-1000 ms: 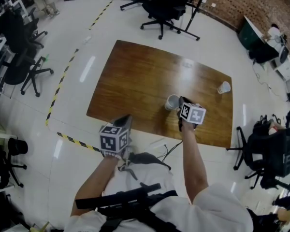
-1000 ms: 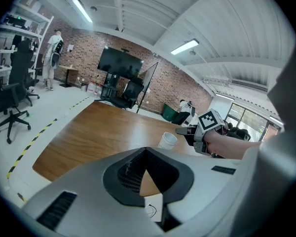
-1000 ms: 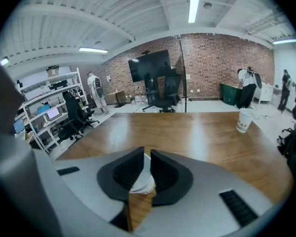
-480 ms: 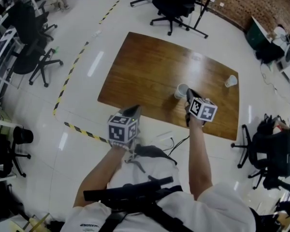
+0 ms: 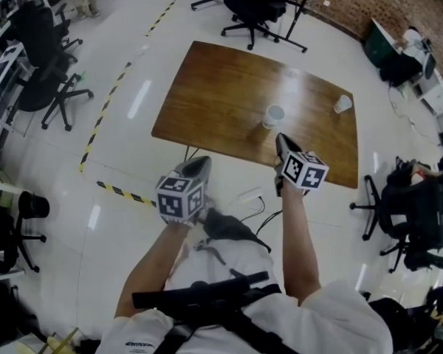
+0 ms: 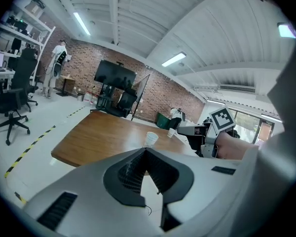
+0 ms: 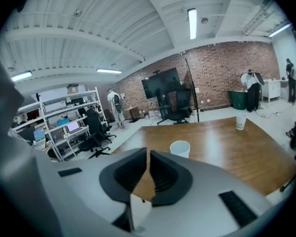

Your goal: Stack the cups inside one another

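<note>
A white paper cup stands near the middle of the wooden counter. A second cup stands well apart, near its right edge. The left claw is pinched together and empty. The right claw has just been closing to a thin slit and is also empty.

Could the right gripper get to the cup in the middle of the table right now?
Probably yes. The cup stands in the open on the table, straight ahead of the right gripper, with nothing between. Its empty jaws have just been closing and are almost together, so they must open first.
</note>
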